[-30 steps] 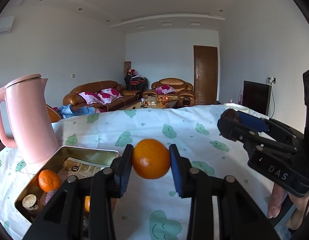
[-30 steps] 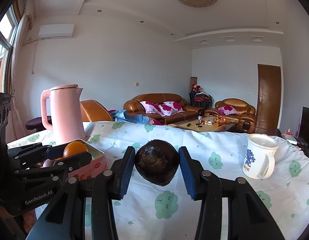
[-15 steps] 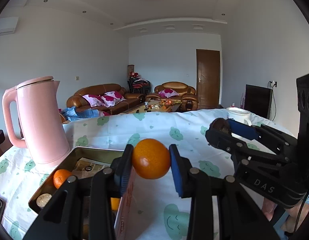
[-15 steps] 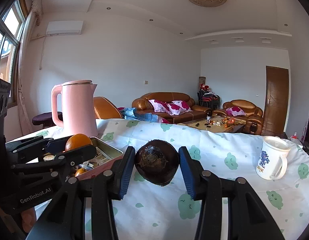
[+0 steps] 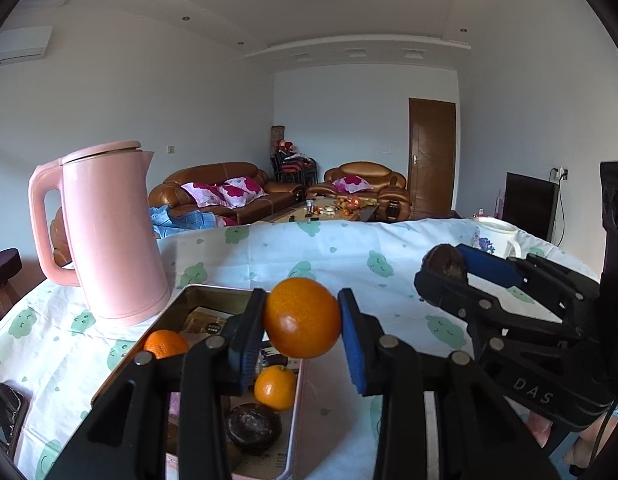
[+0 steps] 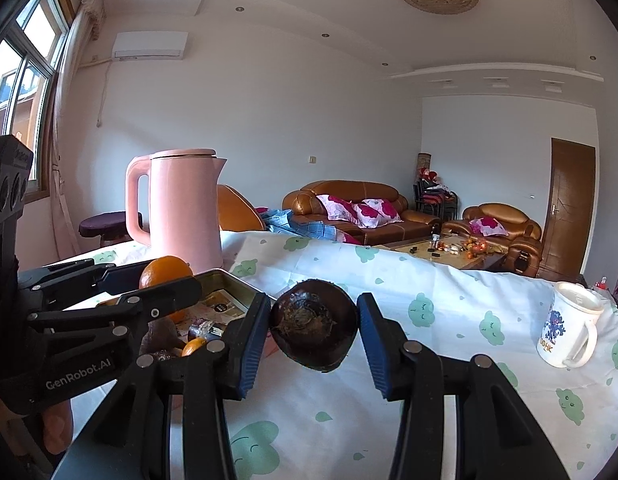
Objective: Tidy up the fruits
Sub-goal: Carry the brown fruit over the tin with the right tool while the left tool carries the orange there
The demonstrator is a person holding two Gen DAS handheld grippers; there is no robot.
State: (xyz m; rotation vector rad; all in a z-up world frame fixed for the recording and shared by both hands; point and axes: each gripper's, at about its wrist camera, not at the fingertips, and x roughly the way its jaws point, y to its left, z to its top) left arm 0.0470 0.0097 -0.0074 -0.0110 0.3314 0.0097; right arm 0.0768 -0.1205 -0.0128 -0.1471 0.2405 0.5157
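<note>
The left gripper (image 5: 302, 322) held an orange (image 5: 302, 323) clamped between its blue pads, raised over the near right edge of a metal tin (image 5: 213, 290) that contained two more oranges (image 5: 275, 387) and a dark brown fruit (image 5: 253, 428). Beside it, the right gripper (image 6: 313, 326) pinched a dark brown round fruit (image 6: 313, 325) above the cloud-print tablecloth (image 6: 449, 304), just right of the tin, with a pink kettle (image 6: 185, 208) behind and a white mug (image 6: 569, 324) far right.

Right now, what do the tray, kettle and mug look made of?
Tray: likely thin metal, a tin; its inner wall has a dull golden sheen and a rolled rim. Kettle: pink with a matte, even surface, probably plastic or coated steel; the look leaves that open. Mug: white and glossy with a printed blue figure, which suggests glazed ceramic.
</note>
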